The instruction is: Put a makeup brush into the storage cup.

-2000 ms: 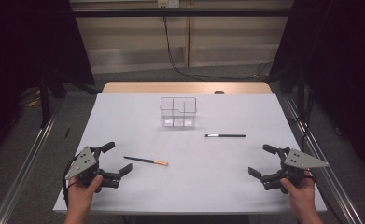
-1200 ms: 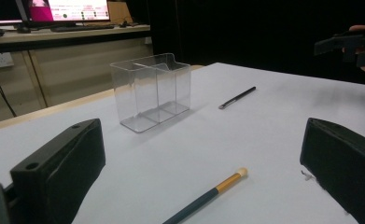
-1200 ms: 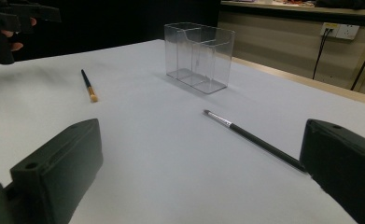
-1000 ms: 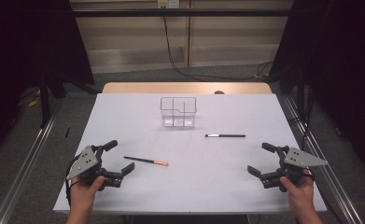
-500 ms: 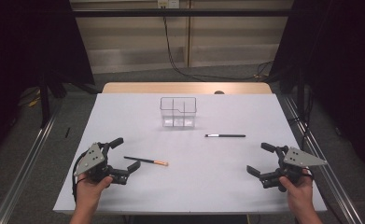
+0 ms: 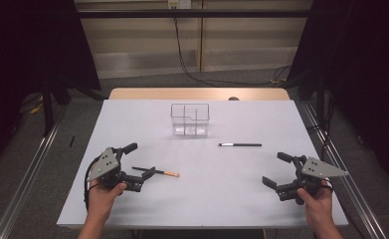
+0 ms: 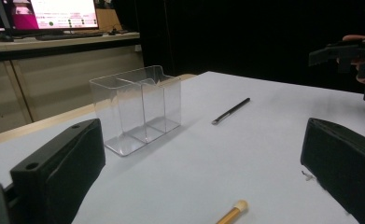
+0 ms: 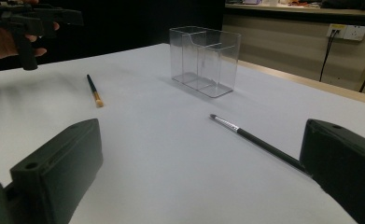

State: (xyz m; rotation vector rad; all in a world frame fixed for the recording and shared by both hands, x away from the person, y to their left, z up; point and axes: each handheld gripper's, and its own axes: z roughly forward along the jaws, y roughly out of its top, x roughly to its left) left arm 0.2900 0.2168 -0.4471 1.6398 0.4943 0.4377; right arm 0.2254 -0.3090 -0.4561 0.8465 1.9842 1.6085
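pale grey-white covers the table, and my left claw sits toward its 7 o'clock corner in the high view, jaws spread wide and gripping nothing. the brush with the orange end lies right there: in the high view its dark handle end runs in between my two left jaws, with the orange tip pointing toward 3 o'clock, out past them. i cannot tell whether either jaw touches it. in the left gripper view the orange end pokes up at 6 o'clock, between my black jaws but clear of both.

my right claw is down near the 5 o'clock corner, its jaws also wide apart with nothing between them. the black brush lies flat on the table at about 11 o'clock from that claw, well apart from it, running 9 to 3 with its pale bristle end toward 9. in the right gripper view the black brush slants from the middle down toward 4 o'clock, where its far end goes behind my right-hand jaw.

the clear plastic organizer stands upright toward 12 o'clock of the table's middle, split into compartments, all of them bare. both brushes lie apart from it: the orange-ended one at about 7 o'clock of it, the black one at about 4 o'clock.
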